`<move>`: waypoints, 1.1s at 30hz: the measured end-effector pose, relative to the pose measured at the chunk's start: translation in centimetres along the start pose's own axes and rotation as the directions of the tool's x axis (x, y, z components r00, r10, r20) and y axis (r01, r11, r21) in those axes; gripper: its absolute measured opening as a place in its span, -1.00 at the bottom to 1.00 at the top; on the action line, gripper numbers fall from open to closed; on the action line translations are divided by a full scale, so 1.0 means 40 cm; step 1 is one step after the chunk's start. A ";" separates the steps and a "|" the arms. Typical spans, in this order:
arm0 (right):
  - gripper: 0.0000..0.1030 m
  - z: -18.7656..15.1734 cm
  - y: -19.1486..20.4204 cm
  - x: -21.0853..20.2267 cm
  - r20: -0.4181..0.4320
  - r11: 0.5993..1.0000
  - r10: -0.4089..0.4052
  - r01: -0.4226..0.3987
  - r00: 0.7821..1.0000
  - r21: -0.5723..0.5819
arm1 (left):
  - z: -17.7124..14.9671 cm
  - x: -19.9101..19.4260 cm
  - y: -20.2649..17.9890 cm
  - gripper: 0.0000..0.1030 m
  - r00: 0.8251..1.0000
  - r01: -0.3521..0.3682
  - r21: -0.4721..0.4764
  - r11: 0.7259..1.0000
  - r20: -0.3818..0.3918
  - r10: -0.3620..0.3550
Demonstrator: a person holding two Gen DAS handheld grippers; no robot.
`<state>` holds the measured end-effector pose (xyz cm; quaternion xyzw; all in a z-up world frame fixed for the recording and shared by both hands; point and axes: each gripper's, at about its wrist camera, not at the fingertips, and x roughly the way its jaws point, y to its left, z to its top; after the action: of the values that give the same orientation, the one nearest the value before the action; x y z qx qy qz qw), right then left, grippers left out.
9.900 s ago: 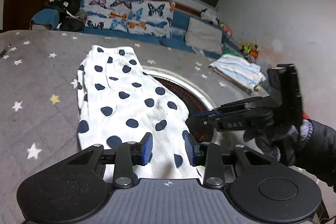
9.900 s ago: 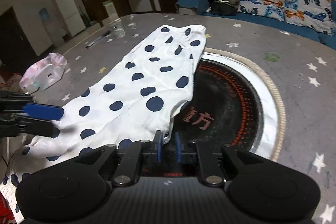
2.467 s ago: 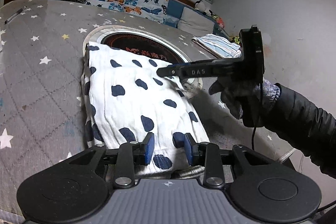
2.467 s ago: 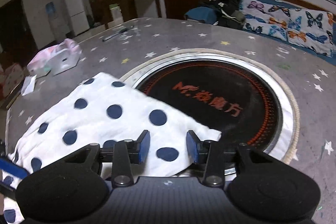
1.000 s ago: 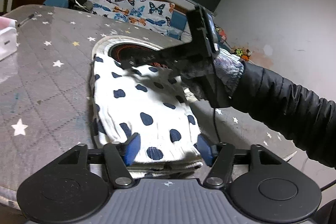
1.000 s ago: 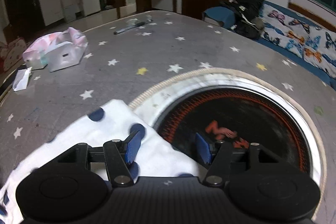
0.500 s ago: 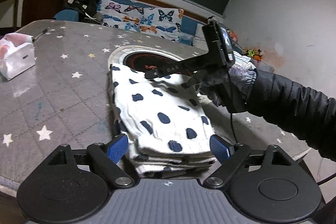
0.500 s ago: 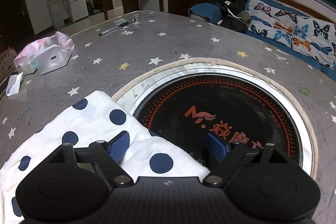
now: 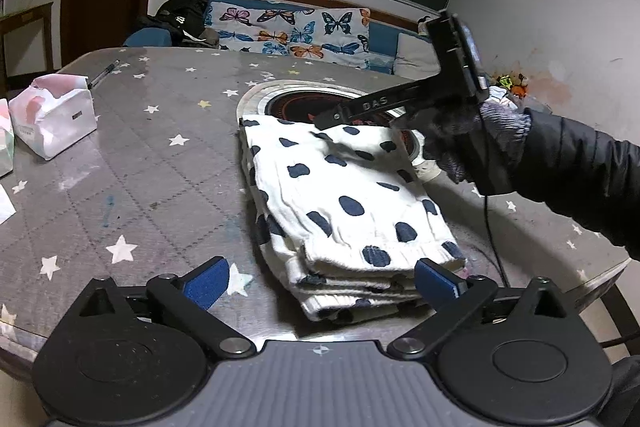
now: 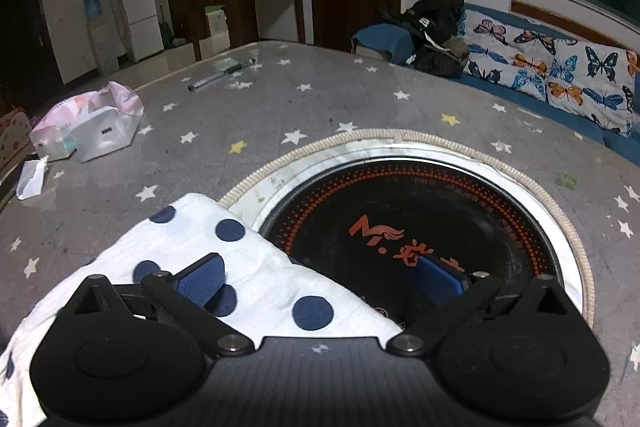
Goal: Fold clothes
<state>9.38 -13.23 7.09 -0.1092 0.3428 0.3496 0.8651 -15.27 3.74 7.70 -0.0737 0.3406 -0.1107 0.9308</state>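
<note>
A white garment with navy dots (image 9: pixel 344 203) lies folded in a thick stack on the grey star-patterned table (image 9: pixel 160 187). My left gripper (image 9: pixel 322 281) is wide open and empty, just in front of the stack's near edge. My right gripper (image 10: pixel 320 281) is wide open and empty, hovering over the garment's far corner (image 10: pixel 224 251) beside the round black cooktop (image 10: pixel 420 227). In the left wrist view the right gripper (image 9: pixel 332 117) reaches in from the right over the far end of the stack.
A tissue pack (image 9: pixel 52 115) and a pen (image 9: pixel 102 75) lie at the table's left; the pack also shows in the right wrist view (image 10: pixel 88 127). A butterfly-print sofa (image 9: pixel 296 31) with a dark bag (image 9: pixel 184 15) stands behind. The table's near edge (image 9: pixel 600 275) is at right.
Both grippers have opened wider and pulled back a little from the folded garment. Ten seconds ago the garment lay spread long; now it is a compact stack.
</note>
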 end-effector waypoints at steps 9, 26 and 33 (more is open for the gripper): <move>1.00 -0.047 0.065 -0.088 0.029 0.994 0.085 -0.083 0.996 -0.068 | 0.001 0.001 0.011 1.00 1.000 -0.027 -0.016 1.000 -0.006 0.026; 1.00 -0.207 0.236 -0.231 0.028 0.919 0.177 -0.154 0.984 -0.362 | -0.020 0.011 0.031 1.00 0.995 -0.091 -0.005 0.996 -0.038 0.091; 1.00 -0.205 0.223 -0.244 0.052 0.933 0.158 -0.132 0.986 -0.334 | -0.057 0.034 0.003 1.00 0.988 -0.142 0.112 0.983 -0.050 0.149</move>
<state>-5.99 -15.38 8.00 -0.2131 0.2527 0.4690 0.8190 -15.72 3.37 5.12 0.0052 0.3657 -0.0627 0.9286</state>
